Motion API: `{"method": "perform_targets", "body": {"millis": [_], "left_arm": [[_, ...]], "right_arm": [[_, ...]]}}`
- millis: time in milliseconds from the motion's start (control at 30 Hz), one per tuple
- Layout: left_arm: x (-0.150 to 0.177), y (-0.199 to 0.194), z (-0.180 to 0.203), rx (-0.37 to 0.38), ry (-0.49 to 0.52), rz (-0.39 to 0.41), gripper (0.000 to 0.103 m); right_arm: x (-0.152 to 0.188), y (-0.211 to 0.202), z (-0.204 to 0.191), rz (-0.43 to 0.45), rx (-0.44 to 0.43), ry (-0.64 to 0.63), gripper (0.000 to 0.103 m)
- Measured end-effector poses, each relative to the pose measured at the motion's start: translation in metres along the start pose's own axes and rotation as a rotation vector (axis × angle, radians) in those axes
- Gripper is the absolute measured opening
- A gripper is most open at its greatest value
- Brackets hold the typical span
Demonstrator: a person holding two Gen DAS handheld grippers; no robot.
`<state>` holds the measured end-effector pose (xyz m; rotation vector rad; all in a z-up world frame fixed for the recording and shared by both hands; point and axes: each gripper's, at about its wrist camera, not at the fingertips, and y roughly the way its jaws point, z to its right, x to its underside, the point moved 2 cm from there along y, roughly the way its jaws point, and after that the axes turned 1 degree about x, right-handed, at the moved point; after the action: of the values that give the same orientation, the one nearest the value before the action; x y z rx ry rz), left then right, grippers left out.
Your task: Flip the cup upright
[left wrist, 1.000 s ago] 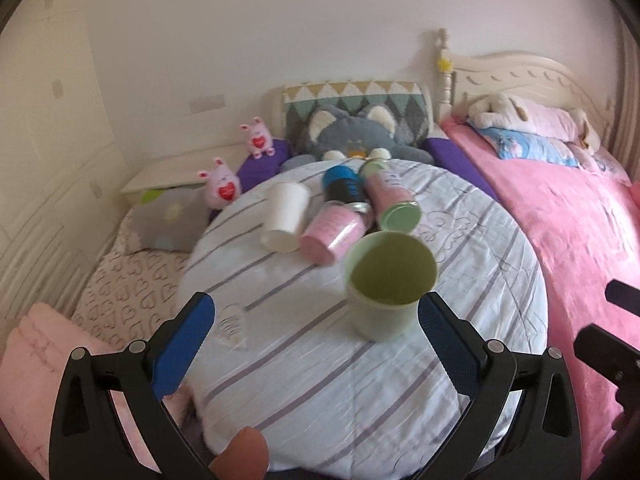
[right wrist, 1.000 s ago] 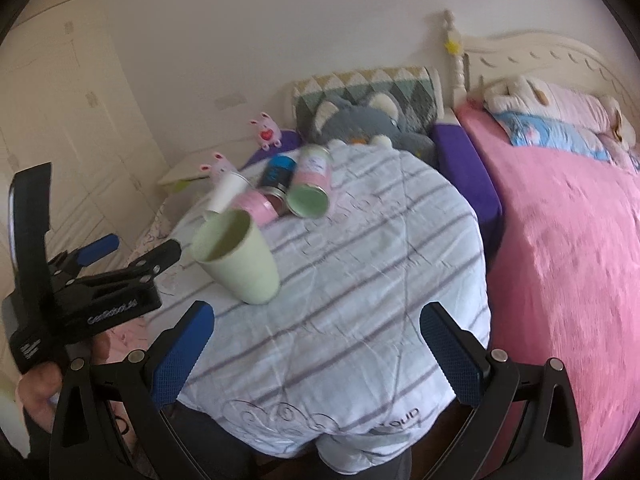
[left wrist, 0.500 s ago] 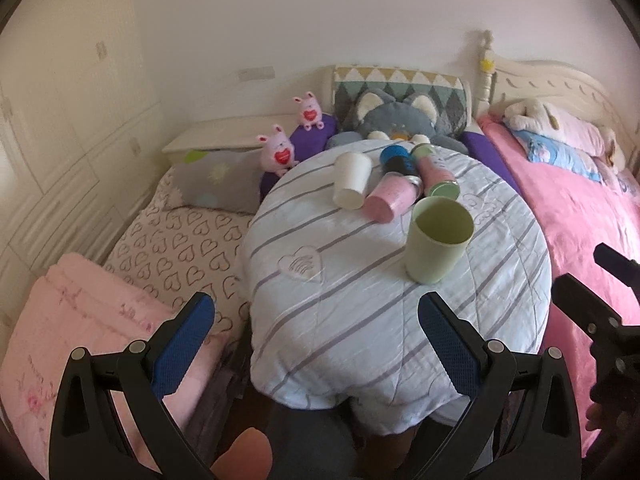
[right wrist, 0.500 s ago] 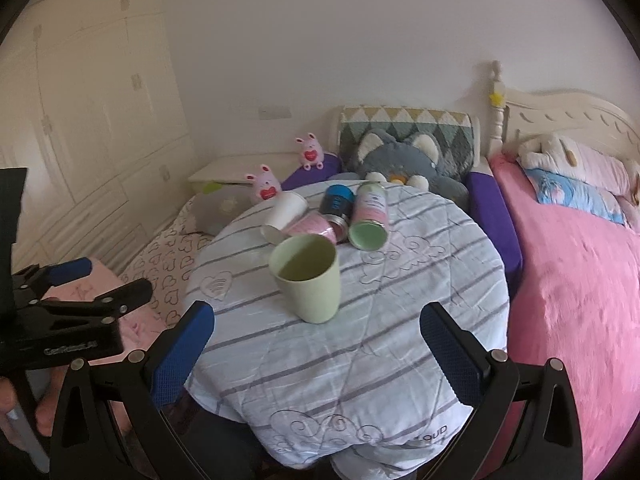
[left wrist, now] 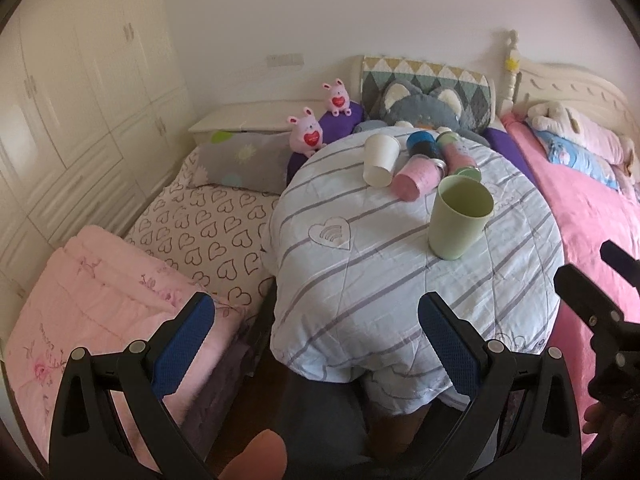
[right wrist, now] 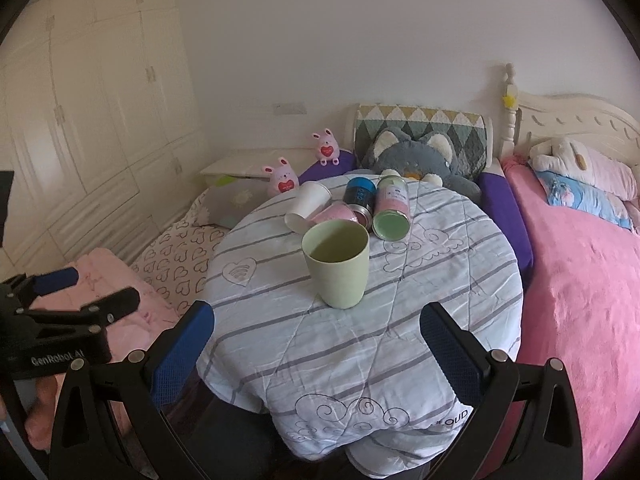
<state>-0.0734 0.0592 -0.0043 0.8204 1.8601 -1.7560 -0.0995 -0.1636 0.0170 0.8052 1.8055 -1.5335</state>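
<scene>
Left wrist view: the left gripper [left wrist: 312, 334] has its jaws spread wide with nothing between them, hanging near the front edge of the round table covered in a pale blue striped quilted cloth [left wrist: 360, 280]. The light green plastic cup [left wrist: 459, 219] stands upright on the right part of the table, mouth up, well apart from the jaws. Just behind it lie a pink cup on its side [left wrist: 414, 178], a white paper cup on its side [left wrist: 380, 160], a blue-and-black can [left wrist: 424, 145] and a pink can with a green end [left wrist: 460, 158]. Two small pink plush rabbits [left wrist: 307, 136] sit behind the table, beside a grey cat cushion [left wrist: 424, 108]. The right gripper [left wrist: 600, 308] shows at the right edge, over the pink bedspread [left wrist: 592, 216].

Right wrist view: the right gripper [right wrist: 318, 334] is likewise released, jaws wide and empty, near the table's [right wrist: 360, 352] front edge. The light green plastic cup [right wrist: 337, 262] stands upright near the table's middle, touching no jaw; the white paper cup [right wrist: 306, 205], pink cup [right wrist: 338, 214] and two cans [right wrist: 390, 206] lie just behind it. The left gripper [right wrist: 76, 296] appears at the left, over a folded pink blanket [right wrist: 100, 268].
</scene>
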Motion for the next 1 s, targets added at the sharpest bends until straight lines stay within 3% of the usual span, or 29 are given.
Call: {"method": "perform_targets", "body": {"millis": [1000], "left_arm": [[0.0, -0.011, -0.002, -0.007, -0.014, 0.021, 0.103]], "right_arm": [[0.002, -0.007, -0.007, 0.015, -0.01, -0.01, 0.103]]}}
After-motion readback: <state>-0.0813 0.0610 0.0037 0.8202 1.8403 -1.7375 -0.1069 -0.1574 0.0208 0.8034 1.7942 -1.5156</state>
